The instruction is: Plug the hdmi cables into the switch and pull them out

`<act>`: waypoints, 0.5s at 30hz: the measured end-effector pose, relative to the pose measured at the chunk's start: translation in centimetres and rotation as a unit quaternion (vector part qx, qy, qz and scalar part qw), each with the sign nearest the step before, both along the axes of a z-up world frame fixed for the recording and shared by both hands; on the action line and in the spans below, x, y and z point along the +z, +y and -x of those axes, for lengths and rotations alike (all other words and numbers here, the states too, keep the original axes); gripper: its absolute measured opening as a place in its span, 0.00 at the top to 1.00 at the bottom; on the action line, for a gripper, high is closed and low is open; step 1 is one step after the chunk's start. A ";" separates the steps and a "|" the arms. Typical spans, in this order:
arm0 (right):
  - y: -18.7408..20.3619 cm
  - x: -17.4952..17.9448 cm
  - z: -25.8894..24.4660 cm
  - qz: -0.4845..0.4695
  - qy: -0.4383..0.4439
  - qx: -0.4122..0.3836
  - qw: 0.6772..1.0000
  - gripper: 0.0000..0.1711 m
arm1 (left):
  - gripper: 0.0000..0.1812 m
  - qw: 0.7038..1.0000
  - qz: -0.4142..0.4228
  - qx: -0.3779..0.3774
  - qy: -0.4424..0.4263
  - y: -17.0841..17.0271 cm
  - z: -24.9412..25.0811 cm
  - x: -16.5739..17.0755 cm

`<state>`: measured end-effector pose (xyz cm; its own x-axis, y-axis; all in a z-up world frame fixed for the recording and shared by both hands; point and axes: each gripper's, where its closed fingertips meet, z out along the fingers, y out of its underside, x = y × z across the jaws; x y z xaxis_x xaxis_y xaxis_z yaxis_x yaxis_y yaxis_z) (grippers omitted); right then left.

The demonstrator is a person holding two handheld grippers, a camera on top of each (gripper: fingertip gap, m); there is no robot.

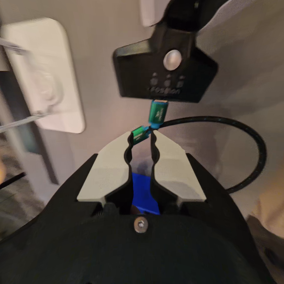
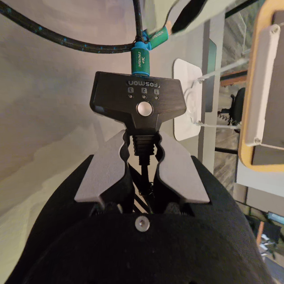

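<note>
Your right tongs (image 2: 142,138) are clamped on the narrow neck of the one black switch (image 2: 138,101), at the ribbed strain relief where its own thin black lead runs back between the fingers. The switch is held up off the pale counter (image 2: 38,107), its wide end pointing away from you. On its face you can count one round silver button (image 2: 144,108) and three small indicator dots in a row above it. Two green plugs are in view. The first green plug (image 2: 140,62) is seated in the far edge of the switch, at the middle of the three positions, and its black braided cable (image 2: 69,42) bends off to the left. The second green plug (image 1: 140,135) is out of the switch: your left tongs (image 1: 140,136) are closed on it, holding it tilted just short of the first plug's blue collar, the two nearly touching. In the left wrist view the braided cable loops round to the right and back toward you. One white rounded pad (image 2: 187,98) lies on the counter to the right of the switch in the right wrist view, with a clear plastic piece resting on it. That left view is blurred, so finer detail there cannot be told.
</note>
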<state>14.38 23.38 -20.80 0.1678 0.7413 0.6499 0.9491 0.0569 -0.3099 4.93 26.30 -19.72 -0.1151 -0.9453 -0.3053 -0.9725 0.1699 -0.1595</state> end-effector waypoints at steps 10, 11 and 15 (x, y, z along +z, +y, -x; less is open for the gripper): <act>2.0 9.6 -8.9 -0.044 0.153 -0.153 0.975 0.82 | 0.92 0.936 -0.229 0.102 -0.247 1.7 5.5 14.0; 2.2 11.0 -10.0 -0.051 0.176 -0.167 0.969 0.82 | 0.92 0.939 -0.221 0.106 -0.241 1.2 6.4 13.5; 3.1 16.4 -15.5 -0.093 0.278 -0.231 0.928 0.82 | 0.93 0.938 -0.229 0.122 -0.230 -0.2 9.0 11.1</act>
<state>29.93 26.51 -4.42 0.7868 0.3914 0.4772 0.5824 -0.2150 -0.7839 -4.12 26.09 -8.61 0.3317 -0.6832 -0.6505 -0.8371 0.1048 -0.5369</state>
